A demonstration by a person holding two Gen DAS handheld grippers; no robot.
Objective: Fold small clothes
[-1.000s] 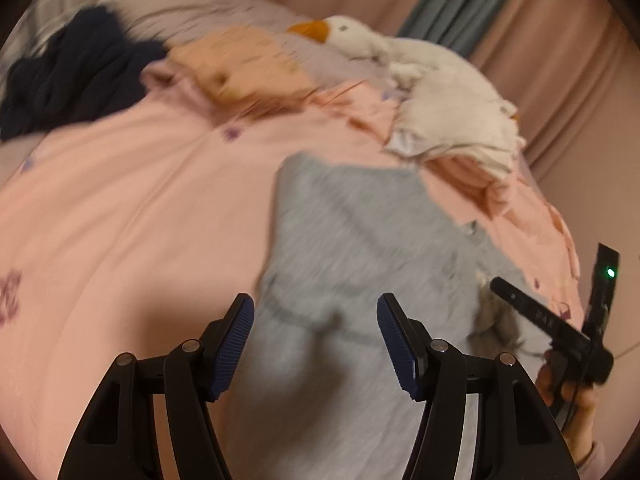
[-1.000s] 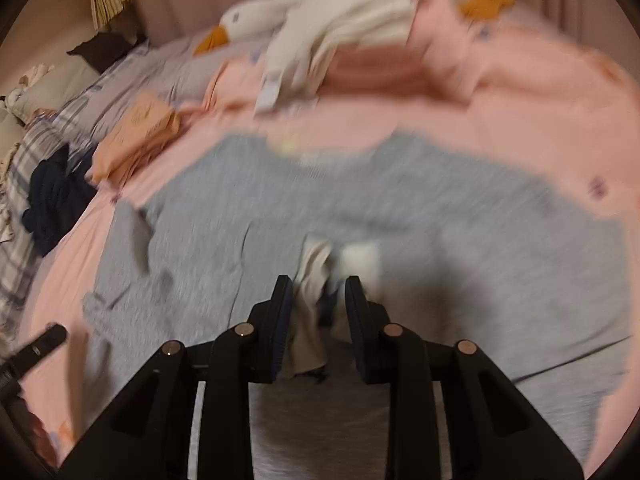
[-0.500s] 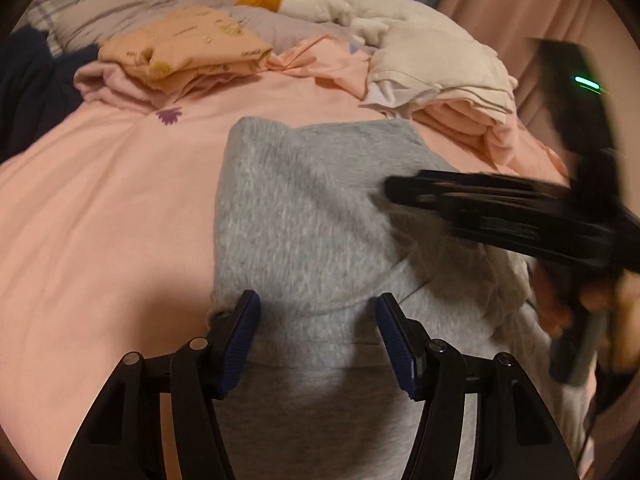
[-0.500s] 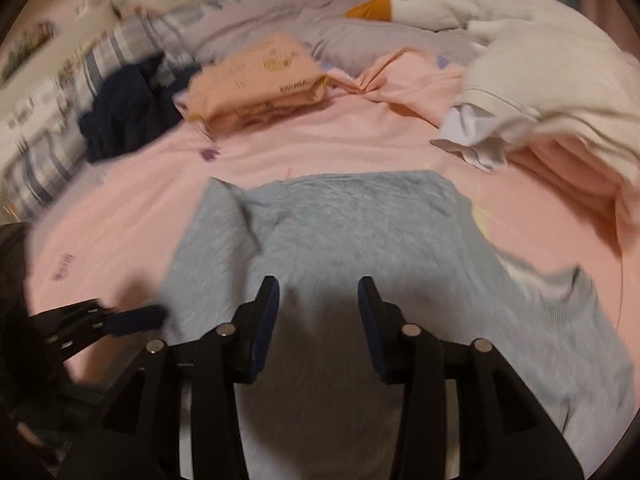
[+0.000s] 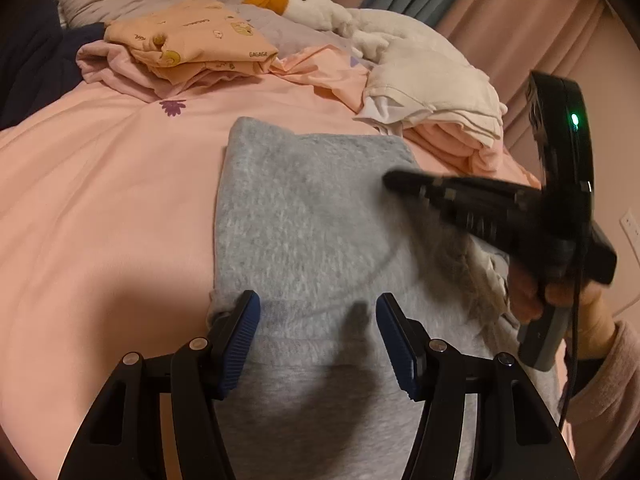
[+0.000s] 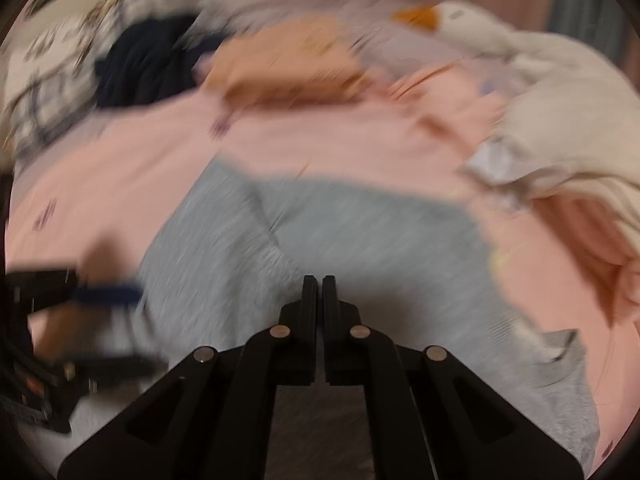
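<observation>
Two hand-held grippers above a grey garment (image 5: 304,216) laid on a pink bedcover (image 5: 100,200).

The grey garment lies flat in the middle of the bedcover, its far edge folded over. The left gripper (image 5: 318,338) hovers over the garment's near part, its blue-padded fingers (image 5: 240,340) spread wide with nothing between them. The right gripper (image 6: 319,292), seen from its own blurred view, has its fingers pressed together over the grey cloth, with nothing visible between them; the left view shows it in the person's right hand (image 5: 560,292) beside the garment's right edge. Beyond lie an orange folded stack (image 5: 192,40), a white pile (image 5: 432,80), a goose toy (image 5: 308,2) and dark clothing (image 6: 148,60).
</observation>
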